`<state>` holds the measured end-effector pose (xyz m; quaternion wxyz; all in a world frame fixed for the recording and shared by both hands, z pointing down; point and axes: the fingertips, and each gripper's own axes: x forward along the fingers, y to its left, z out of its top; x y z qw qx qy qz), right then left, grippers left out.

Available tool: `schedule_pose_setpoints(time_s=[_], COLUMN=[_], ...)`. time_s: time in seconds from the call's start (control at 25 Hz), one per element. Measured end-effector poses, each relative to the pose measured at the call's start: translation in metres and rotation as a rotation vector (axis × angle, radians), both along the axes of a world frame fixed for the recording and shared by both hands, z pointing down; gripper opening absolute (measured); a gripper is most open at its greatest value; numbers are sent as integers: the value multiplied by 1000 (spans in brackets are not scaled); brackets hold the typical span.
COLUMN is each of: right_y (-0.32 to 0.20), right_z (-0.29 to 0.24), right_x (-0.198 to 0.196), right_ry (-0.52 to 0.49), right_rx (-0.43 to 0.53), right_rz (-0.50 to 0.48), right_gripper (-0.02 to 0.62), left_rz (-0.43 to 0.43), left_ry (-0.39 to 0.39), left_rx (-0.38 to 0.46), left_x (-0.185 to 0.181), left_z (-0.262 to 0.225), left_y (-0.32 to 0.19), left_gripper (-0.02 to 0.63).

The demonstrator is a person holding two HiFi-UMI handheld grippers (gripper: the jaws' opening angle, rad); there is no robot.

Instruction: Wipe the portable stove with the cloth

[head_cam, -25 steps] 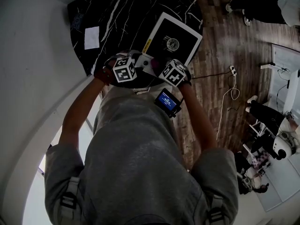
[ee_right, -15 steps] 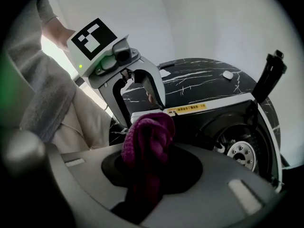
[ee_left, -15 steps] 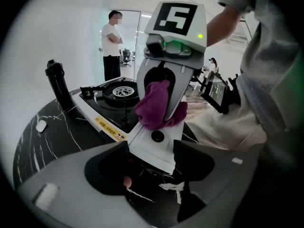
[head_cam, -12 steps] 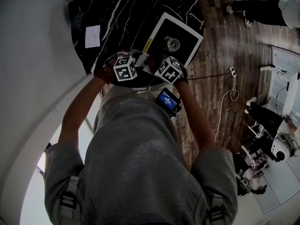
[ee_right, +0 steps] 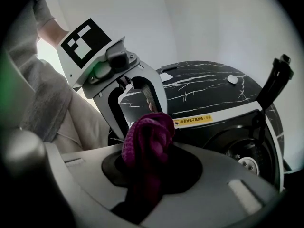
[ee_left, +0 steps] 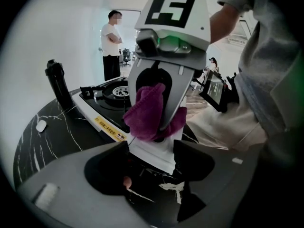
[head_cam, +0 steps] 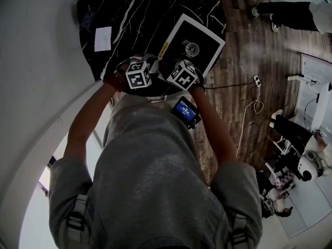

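This looks like an open-plan lab or office workspace rather than a home kitchen. A power strip [head_cam: 256, 78] and a loose cable [head_cam: 241, 128] lie on the wood-plank floor [head_cam: 244, 40]. There is a round black marble tabletop [head_cam: 129, 14], white desks [head_cam: 314, 66], and a bystander [ee_left: 111, 44] beside an office chair [ee_left: 126, 57].

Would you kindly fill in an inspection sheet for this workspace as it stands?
Surface: round black marble table.
Job's things: portable stove on the table; purple cloth ready, not yet on the stove.
Clutter: black bottle, white card, small white object.
Grippers: right gripper shut on cloth; left gripper open, empty, at the stove's corner.
Cables: white cable on the wood floor.
Surroundings: person standing beyond the table.
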<state>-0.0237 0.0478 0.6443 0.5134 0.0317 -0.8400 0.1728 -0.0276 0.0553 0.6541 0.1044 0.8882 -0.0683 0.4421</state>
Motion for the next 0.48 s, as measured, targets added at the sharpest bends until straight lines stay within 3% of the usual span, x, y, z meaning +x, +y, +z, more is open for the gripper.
schedule_pose_setpoints(time_s=[0.32,0.48], right_y=[-4,-9], right_z=[3,4], right_x=[-13,-20], right_ry=[-20,-54], right_rx=[-7,-32], right_rz=[0,51], right_gripper=[111,110], left_rz=[-2,-2], left_ry=[-11,-12], left_rx=[9,-1], left_x=[-2,-2], left_z=[4,3], left_y=[-2,0], left_gripper=[285,285])
